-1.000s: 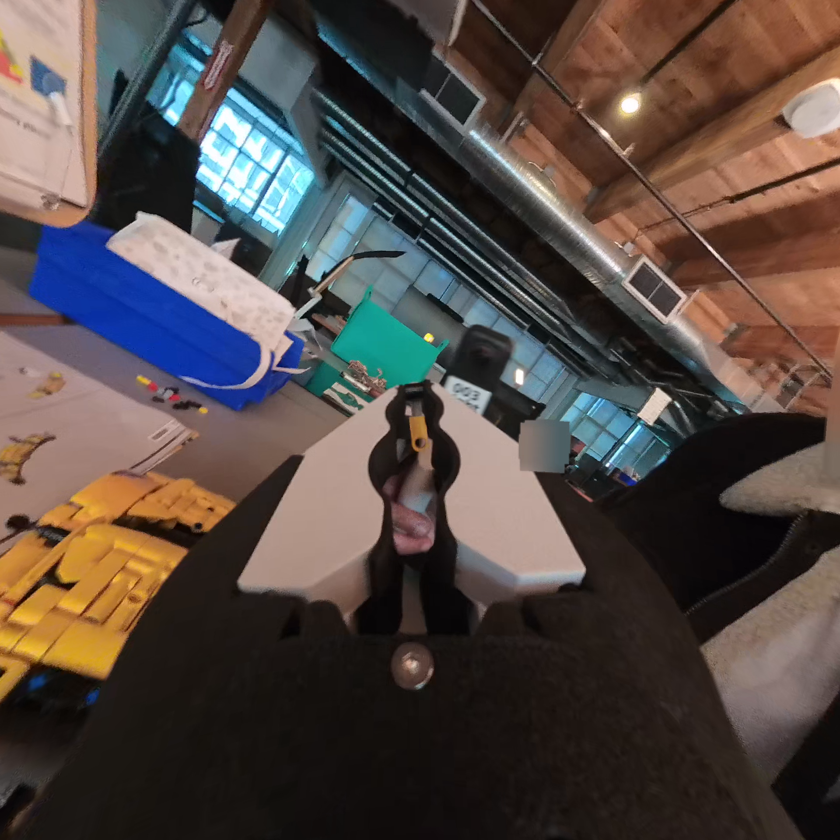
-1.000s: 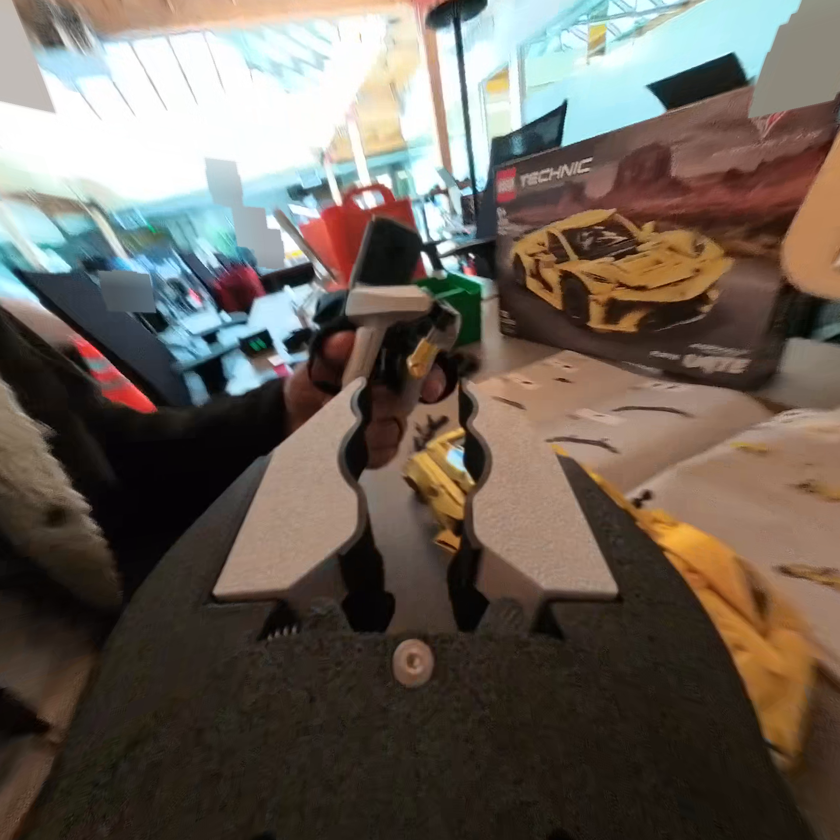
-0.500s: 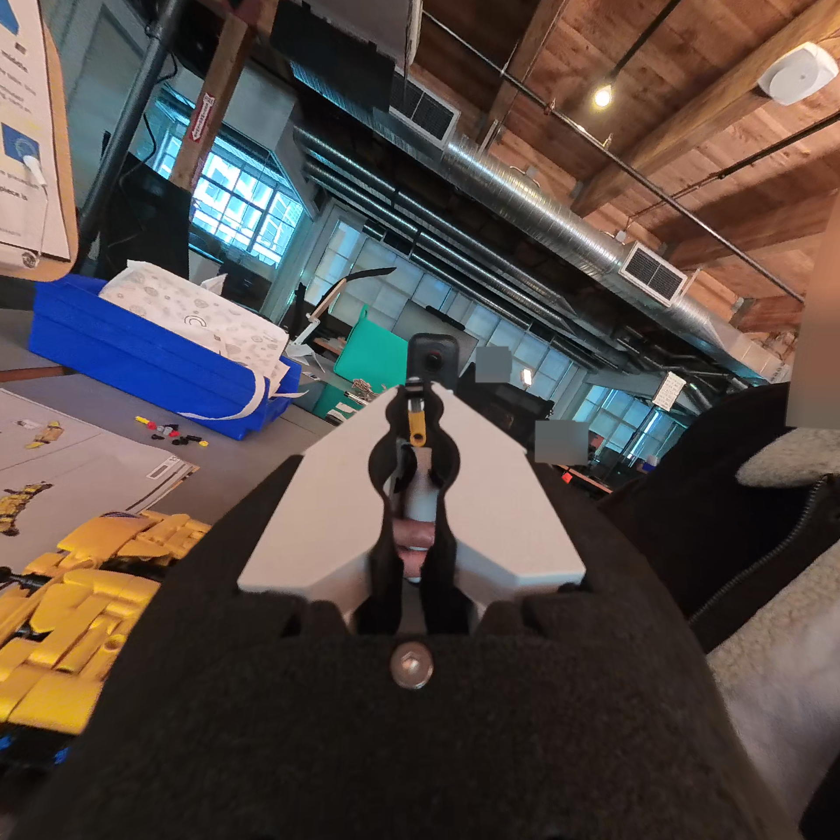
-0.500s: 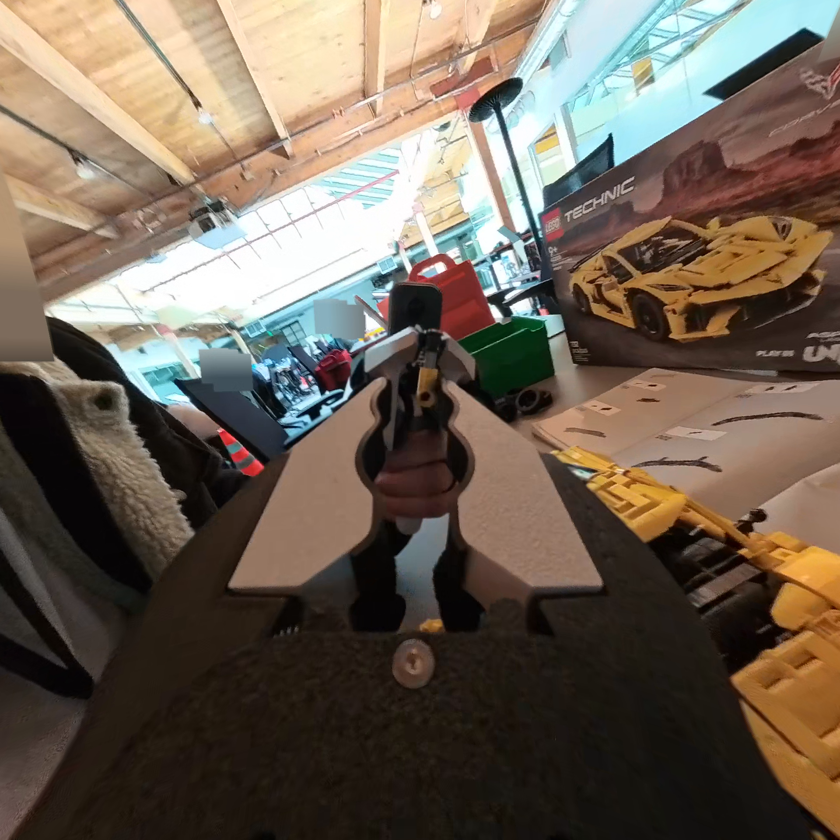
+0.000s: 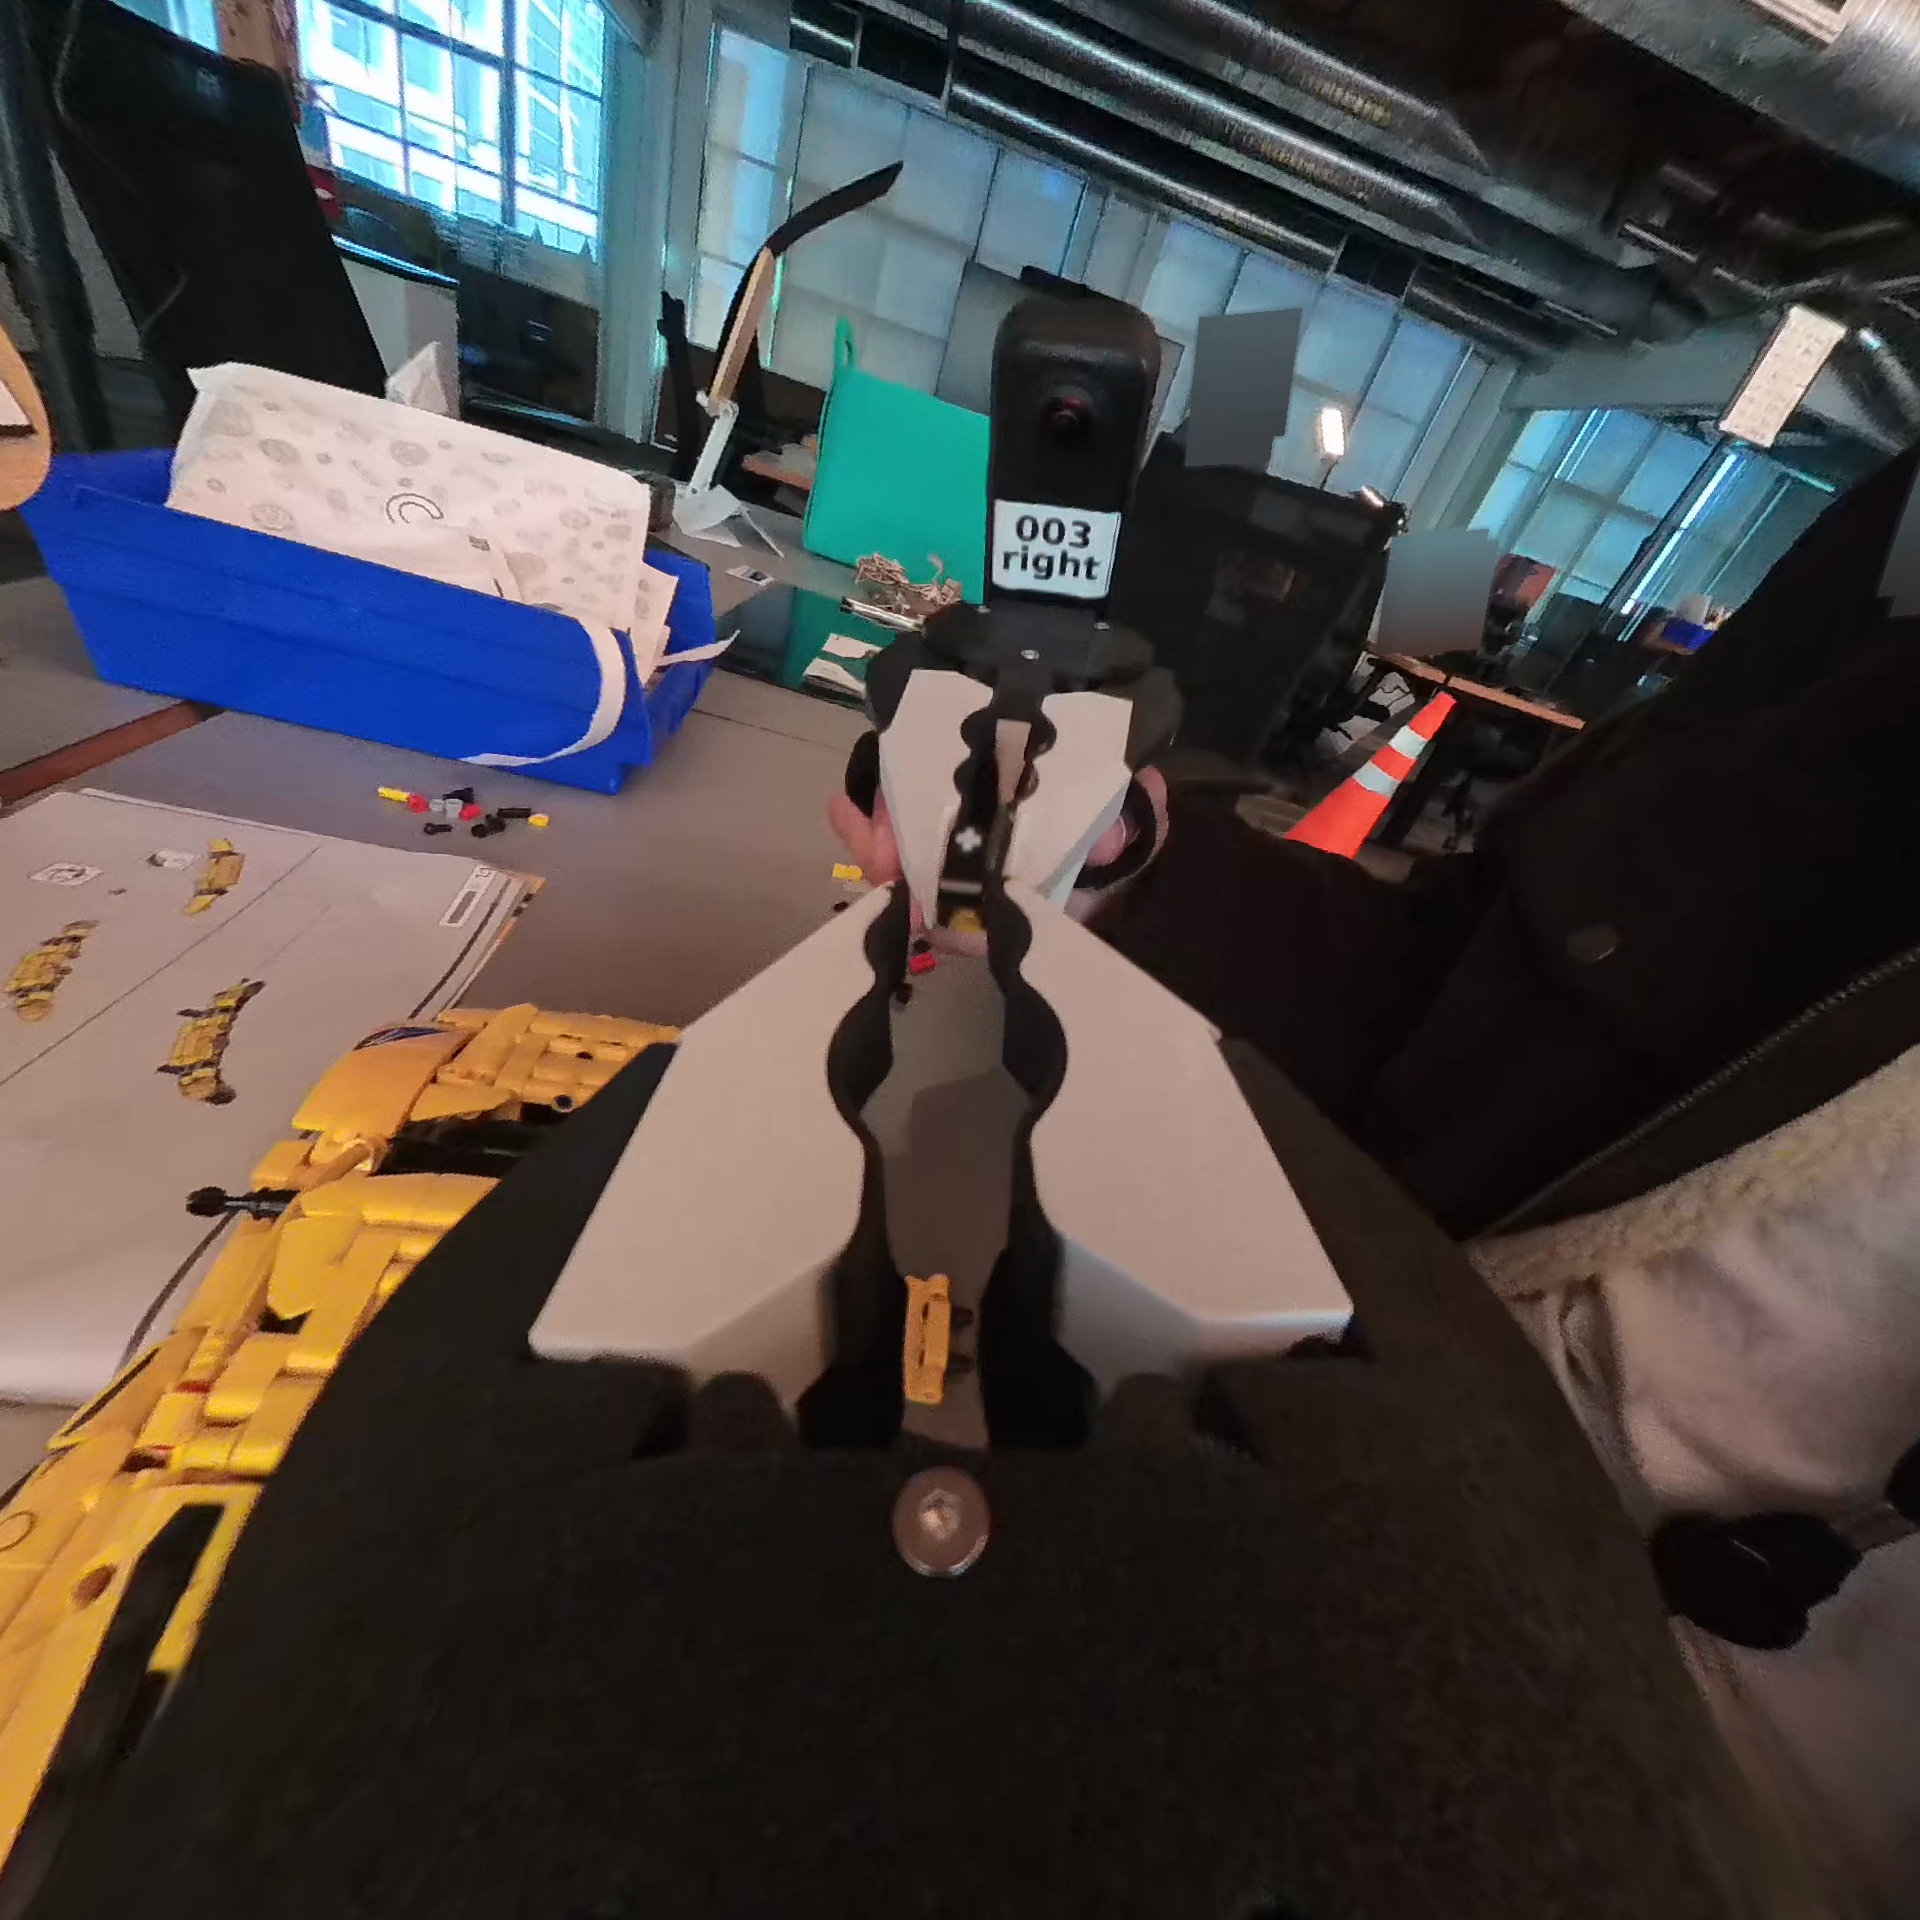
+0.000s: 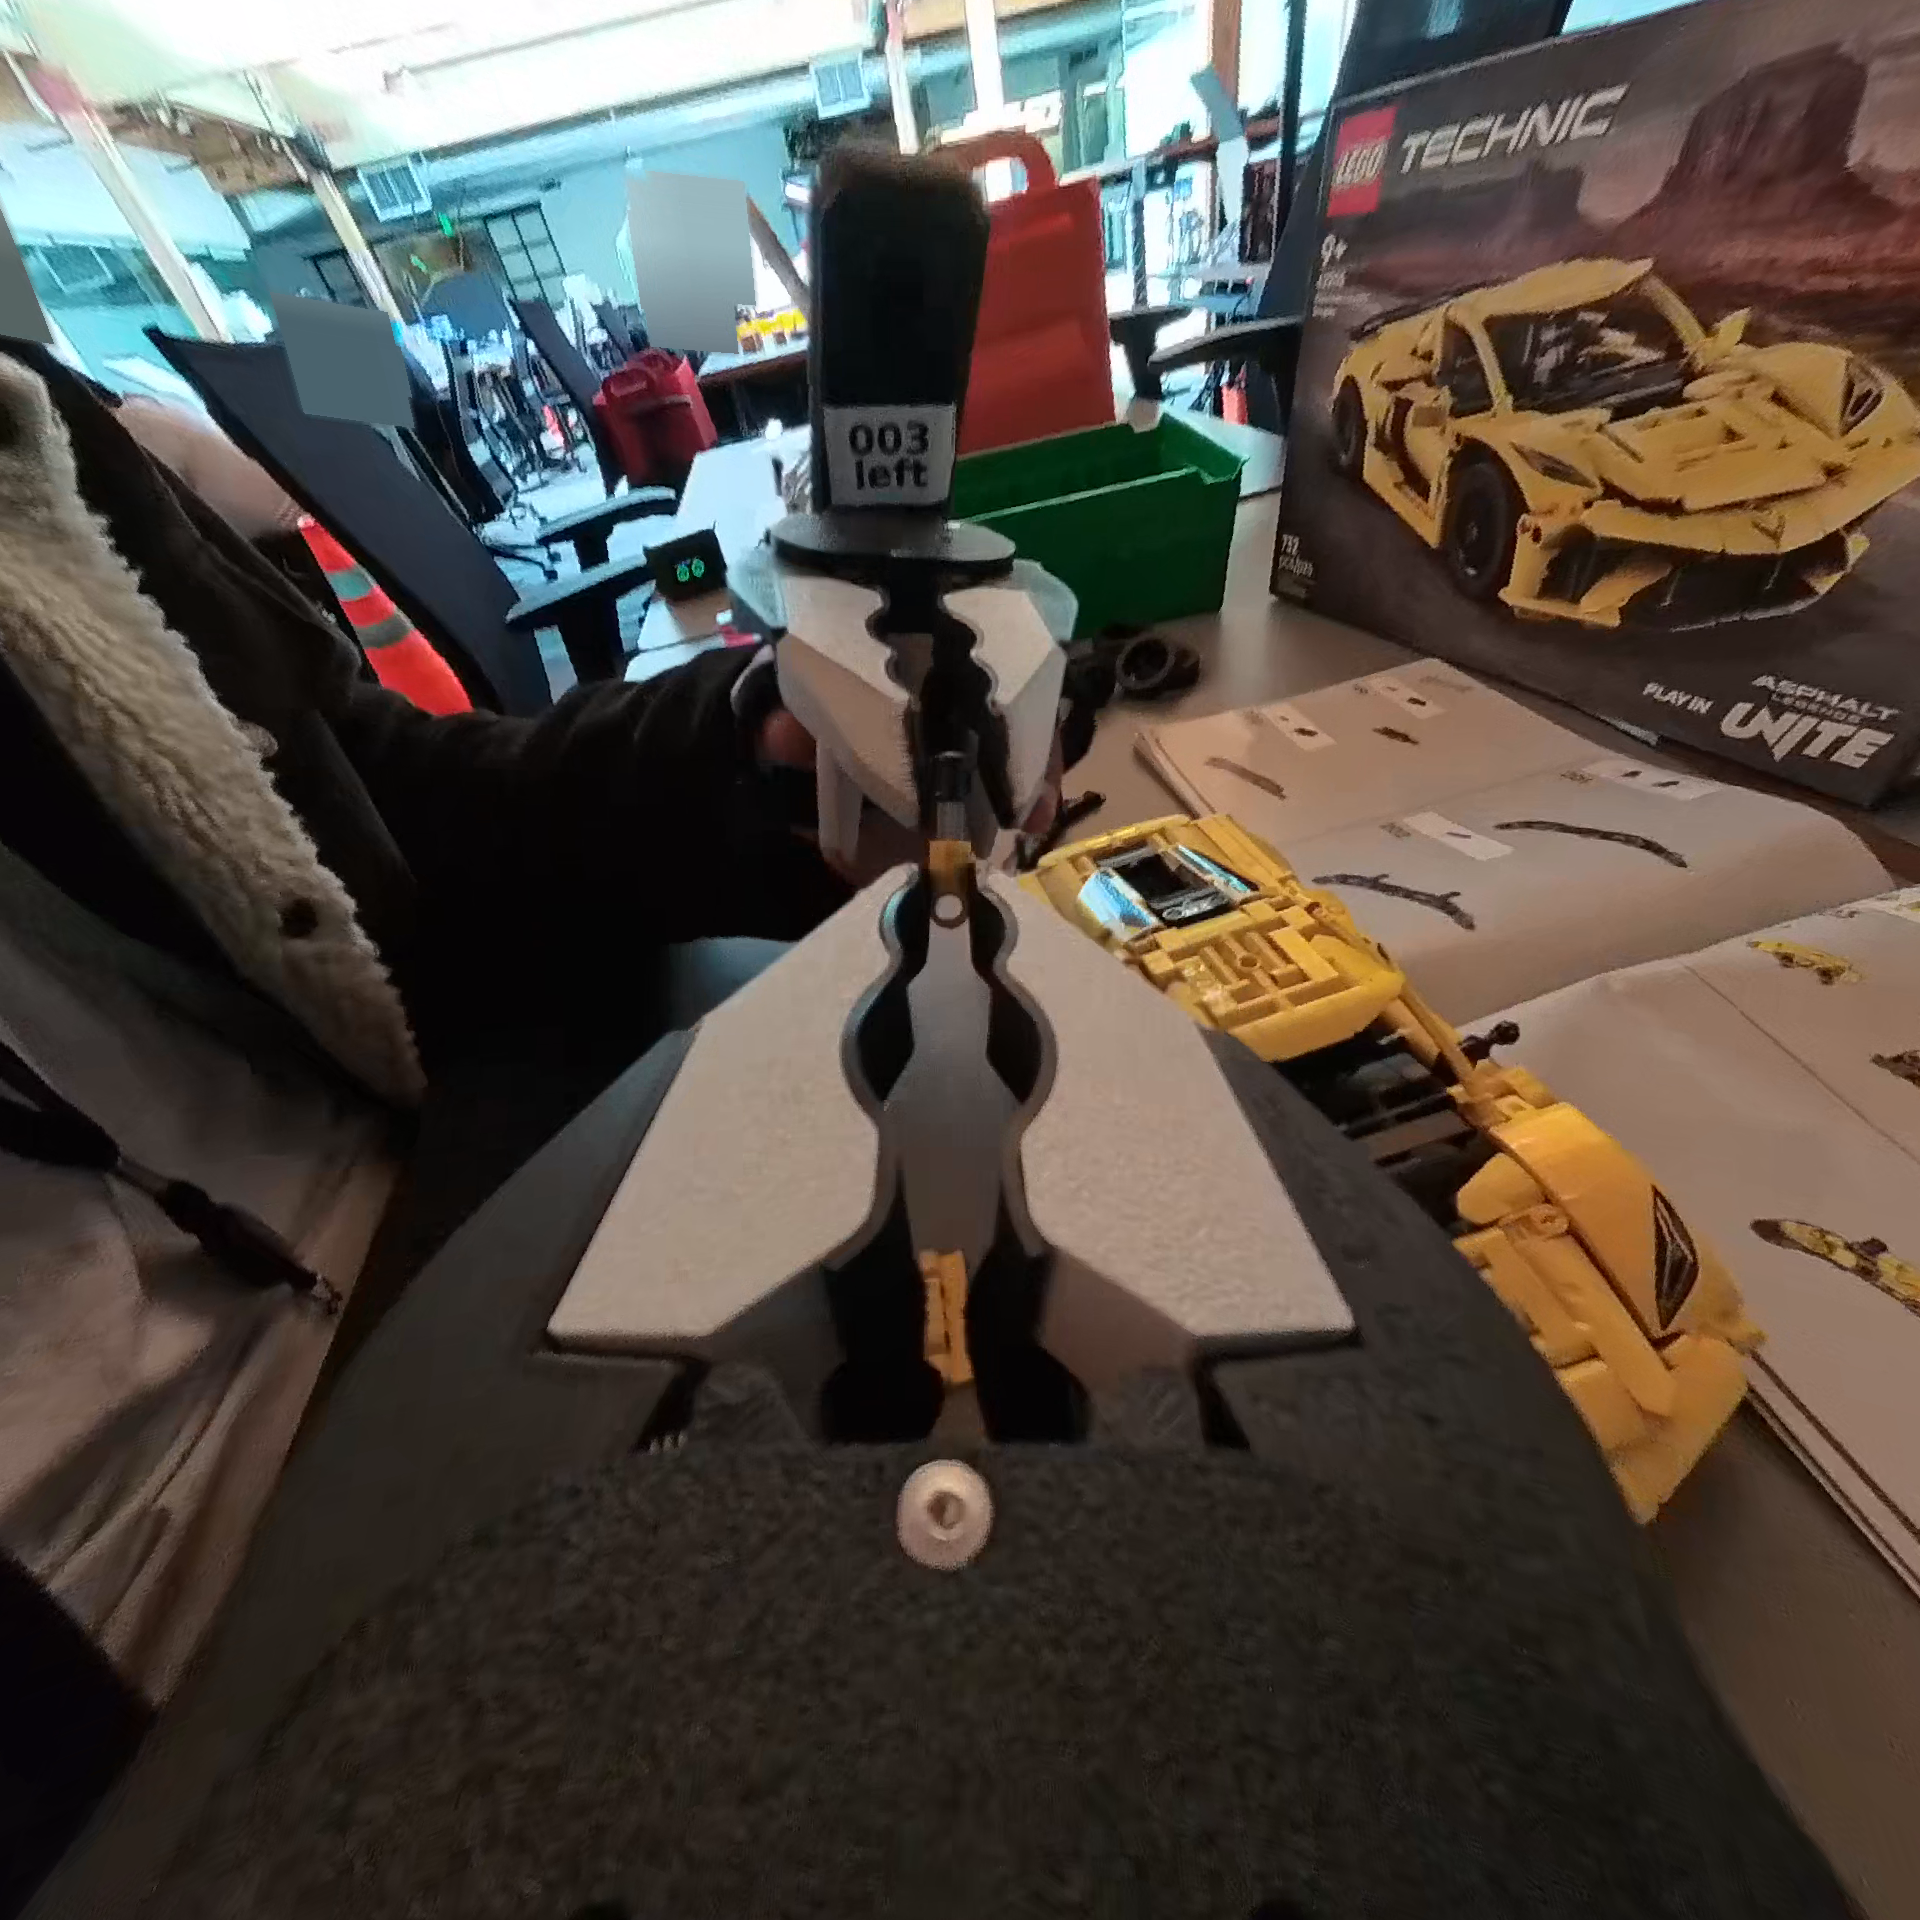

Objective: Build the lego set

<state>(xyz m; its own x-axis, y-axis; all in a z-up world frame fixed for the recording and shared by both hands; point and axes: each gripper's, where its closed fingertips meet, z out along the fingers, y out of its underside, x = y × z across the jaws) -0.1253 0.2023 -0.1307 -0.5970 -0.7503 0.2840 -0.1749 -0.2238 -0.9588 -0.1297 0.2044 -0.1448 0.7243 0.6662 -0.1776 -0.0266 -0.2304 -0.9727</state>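
**Two grippers, one tiny part, held nose to nose**

Left wrist view first: the left gripper (image 5: 954, 912) has its jaws drawn in to a thin gap, pinching a small Lego piece (image 5: 964, 920), yellow at one end and black at the other, right at the tips. Facing it head-on is the right gripper (image 5: 964, 878), jaws also closed tight, its tips meeting the same piece. All this is up in the air above the grey table (image 5: 644, 883). Down to the left lies the yellow Lego car (image 5: 312, 1195), partly built, resting on the open instruction booklet (image 5: 260, 935). Beyond that sit a scatter of loose small parts (image 5: 468, 810) and a blue bin (image 5: 364, 644) stuffed with paper.

Over to the right wrist view: the right gripper (image 6: 948, 891) is closed on the piece's yellow end (image 6: 948, 868), while the left gripper (image 6: 950, 805) clamps the dark end. The car (image 6: 1299, 997) lies just to the right, below the grippers. Behind it stand the set's box (image 6: 1610, 364) and a green bin (image 6: 1101, 520).
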